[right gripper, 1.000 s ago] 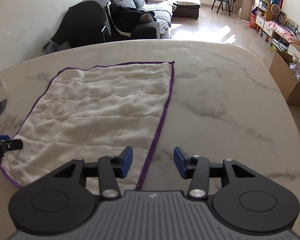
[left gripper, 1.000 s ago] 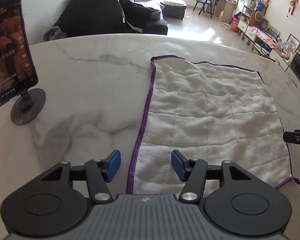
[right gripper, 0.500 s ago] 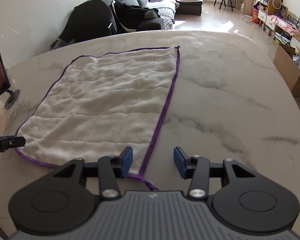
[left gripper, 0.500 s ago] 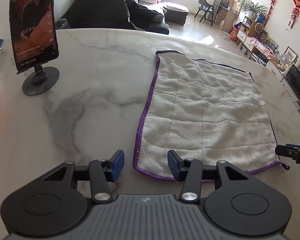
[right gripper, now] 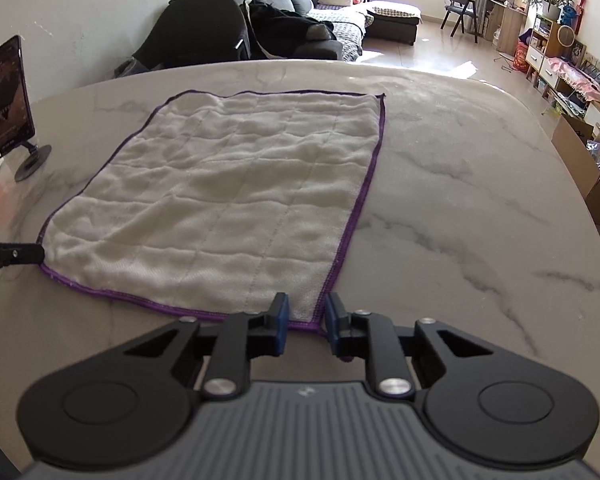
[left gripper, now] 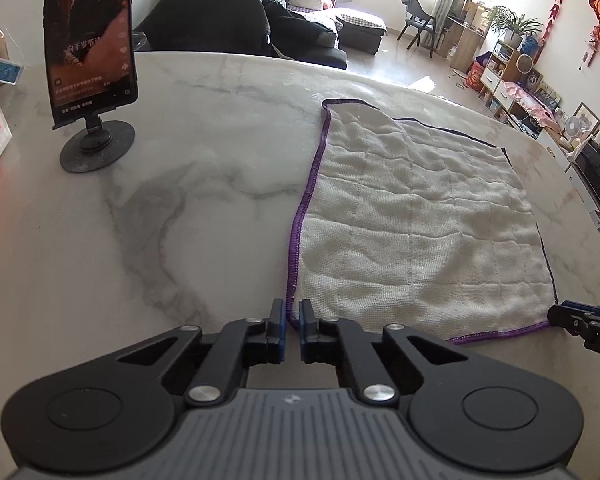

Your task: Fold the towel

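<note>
Far left on the marble table point(left gripper: 204, 184), a phone on a round stand point(left gripper: 94, 64), with an orange box at the table edge beside it; neither bears on the job. Left gripper point(left gripper: 293, 322) sits at the towel's near left corner, jaws drawn together to a narrow slit with the purple hem point(left gripper: 300, 216) running right between the pads; reads as clenched on that corner, though the cloth inside the slit is hard to make out. The towel point(right gripper: 228, 200) itself lies flat and fully spread in the middle of the table, one layer, white with purple edging, faint creases only, no fold in it yet. Right gripper point(right gripper: 306, 322) is at the near right corner, jaws closing, a wider gap than the left's, the corner and hem lying between the pads; whether they press the cloth yet I cannot tell. Judgement: task barely begun. Both near corners are being secured; lifting them, carrying them over to the far edge, laying down, and any second fold all remain.
</note>
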